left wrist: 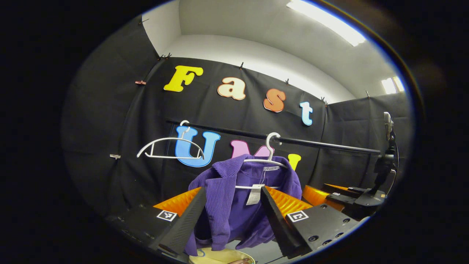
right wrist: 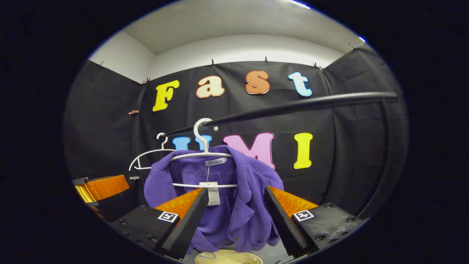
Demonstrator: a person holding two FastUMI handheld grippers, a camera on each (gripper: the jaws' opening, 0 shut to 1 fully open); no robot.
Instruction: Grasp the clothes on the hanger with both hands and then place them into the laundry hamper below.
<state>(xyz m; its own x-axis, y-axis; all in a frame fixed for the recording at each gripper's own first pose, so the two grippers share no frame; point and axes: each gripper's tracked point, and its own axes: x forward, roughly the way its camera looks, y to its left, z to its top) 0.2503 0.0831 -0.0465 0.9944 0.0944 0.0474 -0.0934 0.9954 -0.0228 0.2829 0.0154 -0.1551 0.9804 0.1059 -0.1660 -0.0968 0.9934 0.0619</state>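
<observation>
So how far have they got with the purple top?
Early. Nothing is done: the purple top hangs on its white hanger on the rail. Both claws, left and right, are open, framing it without gripping. Grasping, lifting off and dropping into the hamper remain.

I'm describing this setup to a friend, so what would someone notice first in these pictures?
A purple ribbed garment on a white hanger hooked over a black rail. An empty white hanger hangs beside it. Both open tongs, left and right, point at the garment, with a pale hamper rim below.
</observation>
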